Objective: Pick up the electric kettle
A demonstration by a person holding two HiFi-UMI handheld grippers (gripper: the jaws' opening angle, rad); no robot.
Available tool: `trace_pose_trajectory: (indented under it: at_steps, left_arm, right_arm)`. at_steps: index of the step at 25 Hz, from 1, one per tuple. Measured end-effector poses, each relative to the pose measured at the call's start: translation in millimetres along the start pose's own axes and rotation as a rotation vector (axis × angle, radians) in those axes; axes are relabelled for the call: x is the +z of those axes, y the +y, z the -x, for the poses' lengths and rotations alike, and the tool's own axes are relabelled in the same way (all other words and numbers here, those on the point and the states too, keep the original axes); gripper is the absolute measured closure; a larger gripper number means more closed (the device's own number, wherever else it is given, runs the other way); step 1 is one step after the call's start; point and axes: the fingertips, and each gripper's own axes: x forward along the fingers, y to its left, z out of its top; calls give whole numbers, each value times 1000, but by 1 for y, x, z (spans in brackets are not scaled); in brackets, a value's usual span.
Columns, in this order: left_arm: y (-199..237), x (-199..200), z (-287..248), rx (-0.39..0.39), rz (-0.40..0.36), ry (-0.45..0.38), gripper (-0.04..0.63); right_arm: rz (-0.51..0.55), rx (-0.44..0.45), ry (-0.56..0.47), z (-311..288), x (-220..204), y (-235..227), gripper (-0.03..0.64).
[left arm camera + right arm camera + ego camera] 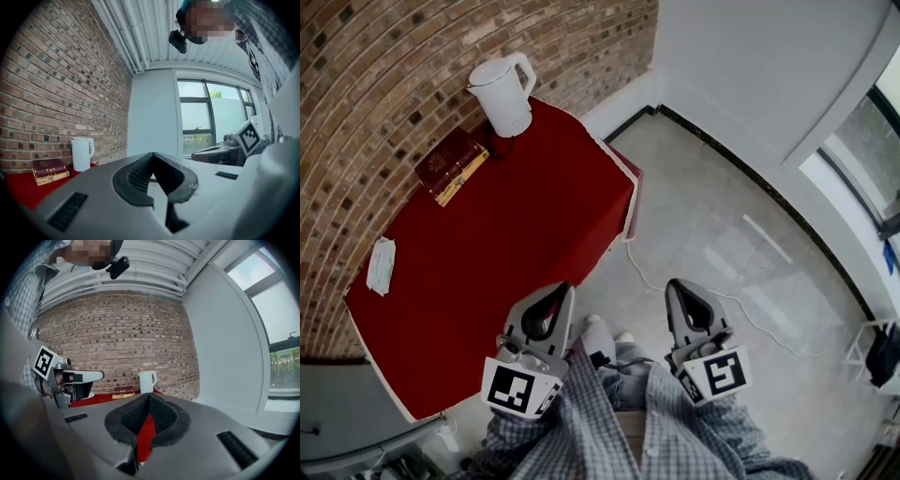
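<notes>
white kettle stands upright at the red table's far corner, well ahead of both tongs; left gripper at the table's near edge is nearer, right gripper off-table, both closed and empty.

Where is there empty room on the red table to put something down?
The table is bare across its middle and near side, from the books and white packet out to the front edge. It is crowded only at the far corner by the brick wall, where kettle and books sit close.
</notes>
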Motion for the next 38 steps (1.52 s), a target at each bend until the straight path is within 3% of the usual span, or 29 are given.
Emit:
trace_pose_trajectory:
  at_steps: [14, 23, 38]
  left_arm:
    - [42, -2, -45, 13, 31, 15, 591]
    - [84, 13, -90, -13, 18, -9, 591]
    - [156, 12, -131, -31, -35, 26, 591]
  right_arm:
    - [23, 15, 36, -50, 2, -18, 611]
    - [19, -17, 57, -105, 15, -36, 611]
    - [57, -29, 51, -183, 31, -41, 611]
